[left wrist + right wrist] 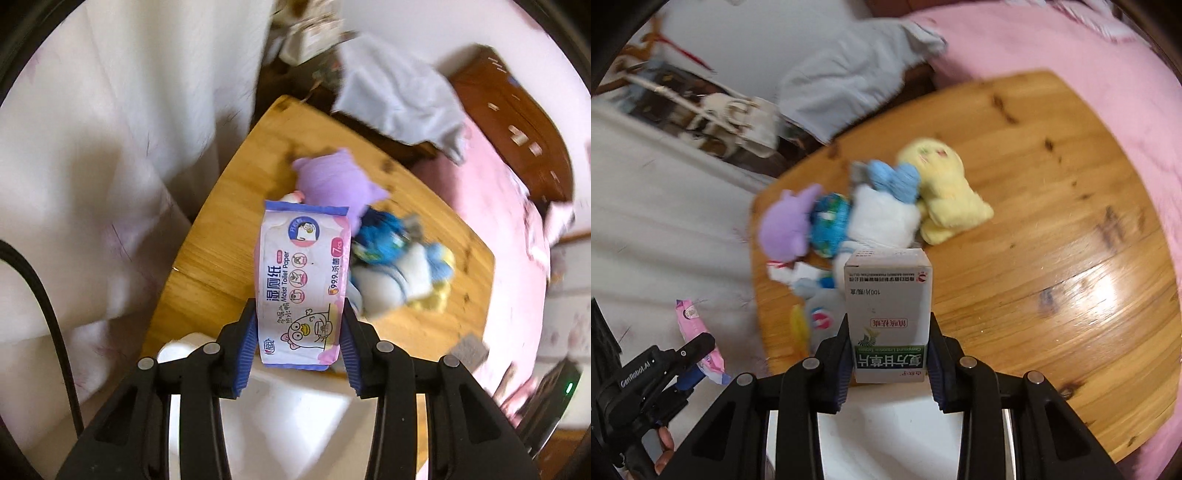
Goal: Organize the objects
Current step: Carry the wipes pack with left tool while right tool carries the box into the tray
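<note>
My left gripper (pixel 300 332) is shut on a pink-and-white pack of moist toilet paper (pixel 303 280), held lengthwise above the wooden table (pixel 229 229). My right gripper (pixel 889 339) is shut on a grey medicine box (pixel 888 306) with a green band, held up over the same table (pixel 1052 258). Below lie soft toys: a purple one (pixel 332 181) (pixel 788 225), a blue patterned one (pixel 380 236) (pixel 829 221), a white one (pixel 882 218) with a light blue bow (pixel 895 181), and a yellow one (pixel 942 192). The left gripper (pixel 698 365) with its pink pack (pixel 698 339) shows at lower left in the right wrist view.
A white container (pixel 295 413) (pixel 886 424) sits under both grippers at the table's near edge. A pink bedspread (pixel 509 229) (pixel 1034 40) borders the table, with grey cloth (pixel 399 92) and a brown headboard (pixel 517 110) beyond. White fabric (pixel 110 147) hangs to the left.
</note>
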Motion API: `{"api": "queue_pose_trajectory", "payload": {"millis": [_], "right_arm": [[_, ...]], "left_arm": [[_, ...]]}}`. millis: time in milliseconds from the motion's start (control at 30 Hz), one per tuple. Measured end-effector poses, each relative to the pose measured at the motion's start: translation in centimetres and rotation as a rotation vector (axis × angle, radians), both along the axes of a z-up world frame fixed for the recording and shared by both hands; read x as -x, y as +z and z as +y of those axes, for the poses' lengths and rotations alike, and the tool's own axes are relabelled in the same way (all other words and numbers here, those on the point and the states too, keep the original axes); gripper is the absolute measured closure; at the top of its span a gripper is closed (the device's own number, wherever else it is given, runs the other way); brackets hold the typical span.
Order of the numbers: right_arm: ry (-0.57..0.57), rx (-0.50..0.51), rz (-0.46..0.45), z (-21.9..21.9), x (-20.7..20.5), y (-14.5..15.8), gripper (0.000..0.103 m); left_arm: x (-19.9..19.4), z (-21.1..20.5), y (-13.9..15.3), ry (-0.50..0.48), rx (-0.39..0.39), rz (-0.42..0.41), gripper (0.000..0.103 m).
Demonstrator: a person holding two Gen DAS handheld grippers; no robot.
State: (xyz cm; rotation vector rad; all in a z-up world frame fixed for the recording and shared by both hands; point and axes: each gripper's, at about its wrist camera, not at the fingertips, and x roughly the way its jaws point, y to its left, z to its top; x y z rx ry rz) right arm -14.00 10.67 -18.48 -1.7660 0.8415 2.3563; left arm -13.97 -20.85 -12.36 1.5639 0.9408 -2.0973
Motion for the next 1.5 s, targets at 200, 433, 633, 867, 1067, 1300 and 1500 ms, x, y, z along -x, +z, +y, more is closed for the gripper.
{"api": "queue_pose_trajectory", "payload": {"millis": [200, 433, 633, 867, 1067, 1300, 1500], "right_arm": [[0.112, -0.067, 0.129, -3.1, -1.2, 5.1, 0.068], [0.224, -0.163, 0.247, -5.2, -6.8, 9.9, 0.068], [0.281, -0.204, 0.268, -5.7, -11.1, 10.7, 0.068], [0.311, -0.255, 0.226, -5.9, -13.6, 9.3, 0.068], [0.321, -0.262, 0.171, -5.8, -14.1, 7.8, 0.068], [0.381, -0.258, 0.09, -7.3, -14.3, 5.7, 0.068], [0.396, -0.276, 0.046, -7.9, -14.3, 5.0, 0.052]], "left_arm": [[-3.7, 3.9, 5.8, -0.154, 0.101, 0.1, 0.059], [-7.0, 7.3, 8.2, -0.275, 0.202, 0.151, 0.059], [-9.7, 9.1, 8.3, -0.323, 0.266, 0.147, 0.059], [-11.8, 10.8, 5.5, -0.362, 0.301, 0.076, 0.058], [-12.6, 11.6, 2.8, -0.38, 0.263, 0.007, 0.058], [-13.0, 12.3, 1.0, -0.416, 0.263, -0.048, 0.058], [-13.2, 12.2, -0.2, -0.426, 0.234, -0.097, 0.056]]}}
